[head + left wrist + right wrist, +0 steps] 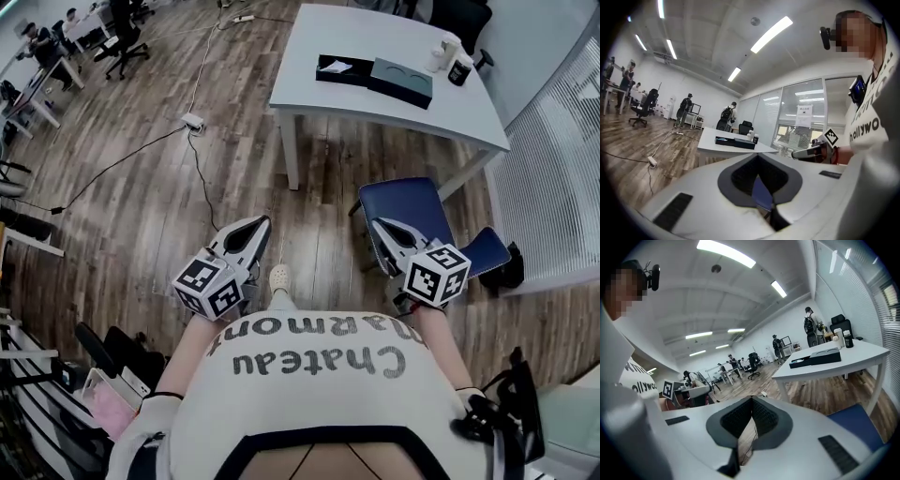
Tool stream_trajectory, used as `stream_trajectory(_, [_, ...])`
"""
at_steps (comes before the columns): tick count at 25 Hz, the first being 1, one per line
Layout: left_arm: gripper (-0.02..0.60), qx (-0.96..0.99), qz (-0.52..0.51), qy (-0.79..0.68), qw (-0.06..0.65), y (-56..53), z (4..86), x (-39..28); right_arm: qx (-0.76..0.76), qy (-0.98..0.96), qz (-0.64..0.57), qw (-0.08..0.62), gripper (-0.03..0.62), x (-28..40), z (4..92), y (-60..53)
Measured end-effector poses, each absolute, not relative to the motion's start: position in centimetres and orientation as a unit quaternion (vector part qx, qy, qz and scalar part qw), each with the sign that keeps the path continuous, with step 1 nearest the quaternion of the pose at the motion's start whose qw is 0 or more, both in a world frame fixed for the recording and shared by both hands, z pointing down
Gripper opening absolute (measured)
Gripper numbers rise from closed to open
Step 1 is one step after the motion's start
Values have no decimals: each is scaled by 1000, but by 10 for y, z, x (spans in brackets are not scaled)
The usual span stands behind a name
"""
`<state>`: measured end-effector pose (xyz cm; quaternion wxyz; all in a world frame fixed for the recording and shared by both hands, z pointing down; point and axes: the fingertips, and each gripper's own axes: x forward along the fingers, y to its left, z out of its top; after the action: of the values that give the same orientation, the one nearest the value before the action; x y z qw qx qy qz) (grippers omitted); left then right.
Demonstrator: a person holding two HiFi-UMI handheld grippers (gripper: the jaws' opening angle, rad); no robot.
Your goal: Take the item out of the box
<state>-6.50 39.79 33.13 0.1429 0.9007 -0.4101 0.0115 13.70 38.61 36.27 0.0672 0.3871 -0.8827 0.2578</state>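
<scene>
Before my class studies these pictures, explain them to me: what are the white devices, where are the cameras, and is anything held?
A person holds a two-jaw gripper in each hand: the left gripper and the right gripper. One picture looks down from a camera on the person's head; the other two come from cameras riding on the grippers. Both grippers are shut and empty. Ahead, a white table bears a dark box and two small containers; a blue chair stands nearer.

Box (pixel 400 82): dark teal, flat, rectangular, lies level on white table (pixel 375 37) well ahead of me. Butting its left end: shallow black tray (pixel 352 75), open-topped, w/ small white item (pixel 336 67) inside. Item type: can't tell.
</scene>
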Motion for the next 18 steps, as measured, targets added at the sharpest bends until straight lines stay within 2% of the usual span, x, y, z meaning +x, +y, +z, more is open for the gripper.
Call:
stream_trajectory(4, [12, 907, -5, -388, 165, 347, 325, -81, 398, -875, 266, 78, -5, 120, 362, 340])
stream_trajectory(18, [12, 918, 2, -357, 171, 193, 316, -143, 425, -864, 263, 68, -5, 54, 351, 205])
